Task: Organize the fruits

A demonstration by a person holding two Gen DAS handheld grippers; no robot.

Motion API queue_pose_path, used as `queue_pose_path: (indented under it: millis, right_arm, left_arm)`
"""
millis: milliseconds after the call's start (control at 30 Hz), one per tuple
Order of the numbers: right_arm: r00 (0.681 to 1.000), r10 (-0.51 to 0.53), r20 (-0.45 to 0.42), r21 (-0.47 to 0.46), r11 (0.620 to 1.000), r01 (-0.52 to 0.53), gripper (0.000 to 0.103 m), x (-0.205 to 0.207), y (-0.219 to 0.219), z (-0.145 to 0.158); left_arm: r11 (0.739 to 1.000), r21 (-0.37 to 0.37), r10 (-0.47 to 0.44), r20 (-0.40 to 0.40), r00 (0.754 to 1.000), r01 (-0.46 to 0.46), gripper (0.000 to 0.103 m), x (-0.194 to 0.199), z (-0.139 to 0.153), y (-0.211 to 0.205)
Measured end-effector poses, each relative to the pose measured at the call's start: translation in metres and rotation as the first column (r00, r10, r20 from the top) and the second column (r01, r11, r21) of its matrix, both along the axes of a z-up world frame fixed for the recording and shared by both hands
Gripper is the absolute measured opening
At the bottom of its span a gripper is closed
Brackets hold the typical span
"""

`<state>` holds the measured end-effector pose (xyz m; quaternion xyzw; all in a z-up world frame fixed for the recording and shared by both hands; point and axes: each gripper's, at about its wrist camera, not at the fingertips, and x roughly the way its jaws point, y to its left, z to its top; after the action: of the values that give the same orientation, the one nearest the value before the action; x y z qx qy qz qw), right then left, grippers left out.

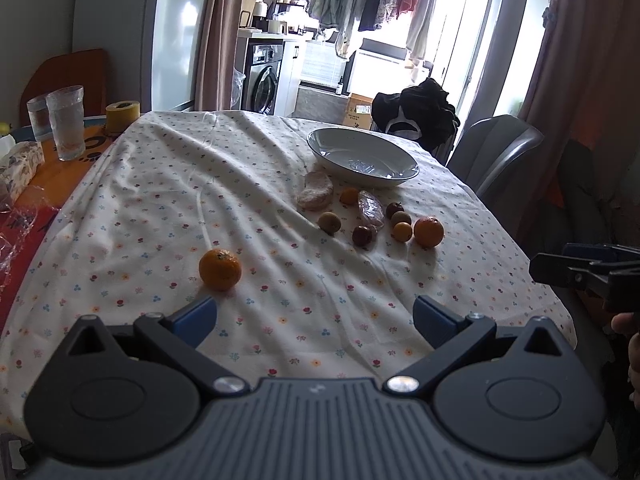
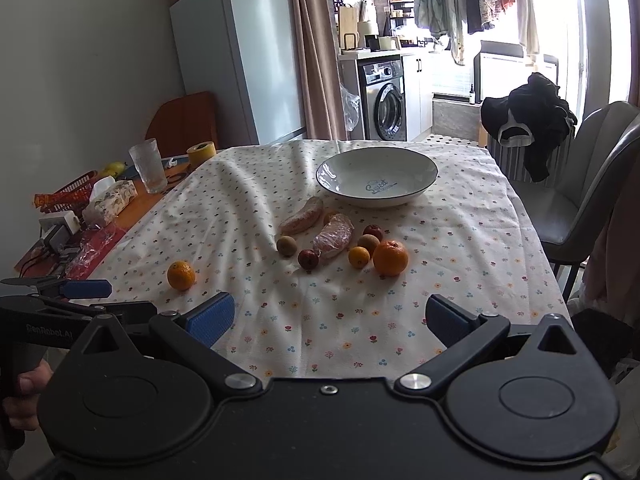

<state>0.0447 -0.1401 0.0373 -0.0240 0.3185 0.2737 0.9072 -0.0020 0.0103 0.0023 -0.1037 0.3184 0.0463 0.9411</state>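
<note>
A white bowl [image 1: 362, 158] [image 2: 376, 176] stands empty at the far side of the flowered tablecloth. In front of it lie two wrapped pieces [image 1: 315, 196] [image 2: 334, 236], a kiwi [image 1: 329, 223] [image 2: 286, 246], dark red fruits [image 1: 363, 236] [image 2: 308, 259], small oranges [image 1: 401, 231] [image 2: 359, 257] and a large orange [image 1: 429, 232] [image 2: 390, 258]. One orange [image 1: 220, 269] [image 2: 181, 275] sits apart, nearer me on the left. My left gripper [image 1: 314, 320] hovers open just behind that lone orange. My right gripper [image 2: 330, 318] is open over the cloth's near edge, holding nothing.
Left of the cloth are drinking glasses [image 1: 66, 122] [image 2: 148, 166], a yellow tape roll [image 1: 122, 114], a tissue pack [image 2: 110, 198] and plastic wrap. A grey chair [image 2: 588, 184] stands at the right, with dark clothes [image 1: 424, 110] on another chair behind the bowl.
</note>
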Motion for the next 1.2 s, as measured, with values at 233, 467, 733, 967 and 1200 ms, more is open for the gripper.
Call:
queue_pose_path:
  millis: [233,467,733,967,1200]
  right_arm:
    - [1.0,0.002,0.003,0.0,1.0,-0.002,0.103,-0.0014,0.0015,0.0009]
    - [1.0,0.005,0.007,0.0,1.0,-0.005,0.103,-0.002,0.0026,0.001]
    - [1.0,0.009,0.011,-0.005,1.0,-0.009,0.103,-0.0009,0.0025,0.0015]
    - [1.0,0.002,0.011,-0.007,1.0,-0.002,0.103,-0.002,0.003,0.0015]
    - [1.0,0.004,0.013,-0.007,1.0,-0.004,0.103,-0.0019,0.0031,0.0015]
  left_arm:
    - [1.0,0.007,-0.001,0.008,1.0,0.001,0.103,-0.0023,0.0016,-0.0006]
    - [1.0,0.011,0.003,0.01,1.0,-0.003,0.103,-0.0018,0.002,0.0008]
    - [1.0,0.014,0.003,0.014,1.0,-0.003,0.103,-0.0019,0.0021,0.0017]
    - [1.0,0.014,0.004,0.015,1.0,-0.004,0.103,-0.0019,0.0022,0.0016]
    - [1.0,0.01,0.006,0.016,1.0,-0.006,0.103,-0.0028,0.0025,0.0011]
